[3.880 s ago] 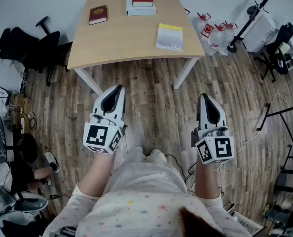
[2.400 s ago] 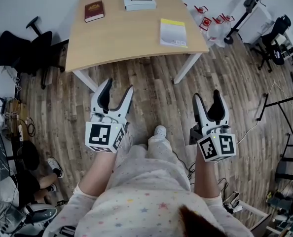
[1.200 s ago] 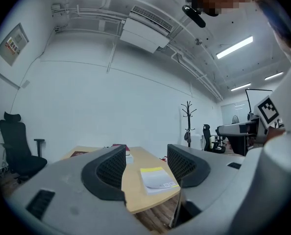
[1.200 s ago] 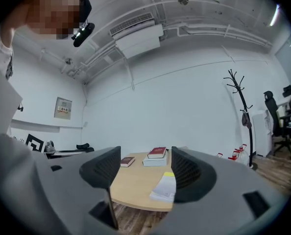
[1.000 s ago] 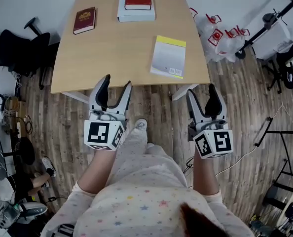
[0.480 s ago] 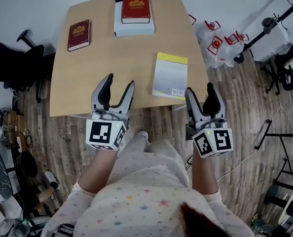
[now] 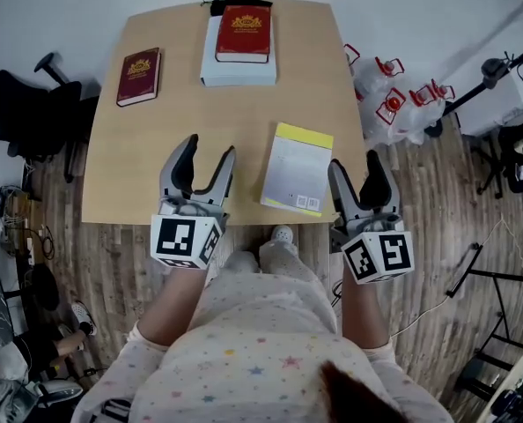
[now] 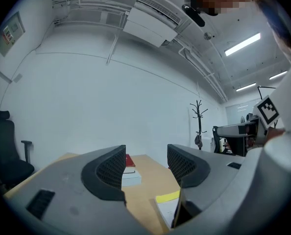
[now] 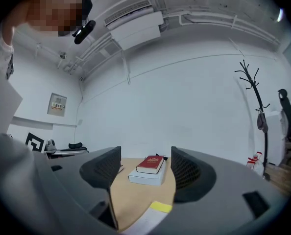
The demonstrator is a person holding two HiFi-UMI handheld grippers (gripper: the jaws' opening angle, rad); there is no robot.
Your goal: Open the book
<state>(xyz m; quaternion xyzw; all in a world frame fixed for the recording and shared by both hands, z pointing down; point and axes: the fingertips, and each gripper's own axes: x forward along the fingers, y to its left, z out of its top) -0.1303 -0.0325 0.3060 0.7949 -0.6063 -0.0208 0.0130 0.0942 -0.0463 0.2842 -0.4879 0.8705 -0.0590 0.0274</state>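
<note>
A white book with a yellow top edge (image 7: 298,169) lies shut near the wooden table's (image 7: 156,183) front edge, between my two grippers. My left gripper (image 7: 205,150) is open over the table's front left part, a short way left of that book. My right gripper (image 7: 355,163) is open at the book's right side, near the table's right edge. A red book (image 7: 243,33) rests on a white book (image 7: 237,64) at the far side, also seen in the right gripper view as the red book (image 9: 151,164). A dark red book (image 7: 139,75) lies at the far left.
Black office chairs (image 7: 19,113) stand left of the table. Water bottles with red caps (image 7: 392,104) sit on the wooden floor at the right. A coat stand (image 9: 255,106) rises by the white wall. The person's legs and a shoe (image 7: 282,235) are below the table's front edge.
The person has walked up to the table. Both grippers, shut at first, opened and now reach over the table's front edge on either side of the yellow-edged book.
</note>
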